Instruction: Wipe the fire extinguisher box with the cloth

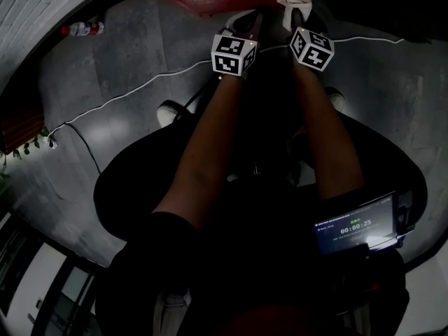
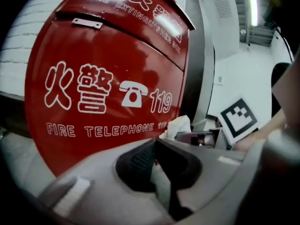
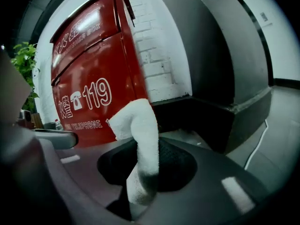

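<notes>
The right claw is clamped on the white cloth — a thick fold stands up between its dark pads and leans toward the lower corner of the red fire extinguisher box. The box stands on the grey floor against a white brick wall, with "119" and a telephone sign in white on its front. Whether the cloth touches the box cannot be told.

The left claw has its jaws together with nothing between them — it points at the box front, close to it. In the left gripper view the cloth shows just beyond the box's lower right edge.

From the head view both arms reach forward side by side, marker cubes up, toward the box at the top. A white cable runs across the floor and a small bottle lies by the wall at left.
</notes>
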The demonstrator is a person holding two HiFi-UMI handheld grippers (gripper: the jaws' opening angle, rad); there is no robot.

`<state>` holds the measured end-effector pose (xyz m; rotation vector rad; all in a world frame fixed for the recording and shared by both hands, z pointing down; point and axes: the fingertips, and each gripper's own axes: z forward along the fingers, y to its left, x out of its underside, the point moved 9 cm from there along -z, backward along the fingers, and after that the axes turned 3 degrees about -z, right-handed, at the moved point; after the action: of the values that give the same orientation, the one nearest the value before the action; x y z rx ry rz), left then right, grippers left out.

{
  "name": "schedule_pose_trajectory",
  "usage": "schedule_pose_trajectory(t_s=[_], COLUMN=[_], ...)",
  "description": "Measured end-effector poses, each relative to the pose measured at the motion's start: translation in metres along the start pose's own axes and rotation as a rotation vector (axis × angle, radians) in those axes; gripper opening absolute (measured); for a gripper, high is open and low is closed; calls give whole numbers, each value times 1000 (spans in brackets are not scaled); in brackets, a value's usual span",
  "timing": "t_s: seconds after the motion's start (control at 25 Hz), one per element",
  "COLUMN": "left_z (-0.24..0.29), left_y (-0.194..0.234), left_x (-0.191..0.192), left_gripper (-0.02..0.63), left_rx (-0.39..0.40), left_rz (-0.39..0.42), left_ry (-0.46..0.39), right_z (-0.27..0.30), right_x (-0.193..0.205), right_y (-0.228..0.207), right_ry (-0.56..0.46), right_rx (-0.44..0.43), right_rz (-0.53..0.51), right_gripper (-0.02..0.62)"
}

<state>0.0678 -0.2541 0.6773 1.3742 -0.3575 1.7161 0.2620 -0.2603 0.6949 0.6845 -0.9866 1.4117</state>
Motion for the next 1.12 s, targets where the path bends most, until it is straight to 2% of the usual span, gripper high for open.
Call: schedule_pose_trajectory(t_s=[0.12, 0.24, 0.36, 0.52, 0.72, 0.92, 1.12], left_z=[-13, -33, -57, -88, -126, -183, -268], left_y=[0, -6, -23, -37, -50, -48, -79], left_x=[-4, -12, -27, -54, -87, -152, -223], left_gripper=[2, 2, 2, 2, 2, 2, 2], left_rx=[-7, -26, -39, -40, -30, -41, 2], left_rz=[3, 0, 0, 9, 70, 157, 191], left_ry=[-6, -34, -75, -153, -220, -357, -526], right_z=[-2, -18, -48, -88, -126, -155, -232], right_x=[-3, -16, -38, -66, -94, -154, -215], right_y=[-8, -1, 18, 52, 86, 132, 166], right_ry=[-17, -74, -148, -233, -308, -430, -485], right_rx=[16, -35, -144, -325, -459, -601, -660], right_rz=[22, 22, -34, -174, -278, -327, -366], right_gripper=[100, 100, 100, 101, 101, 100, 101])
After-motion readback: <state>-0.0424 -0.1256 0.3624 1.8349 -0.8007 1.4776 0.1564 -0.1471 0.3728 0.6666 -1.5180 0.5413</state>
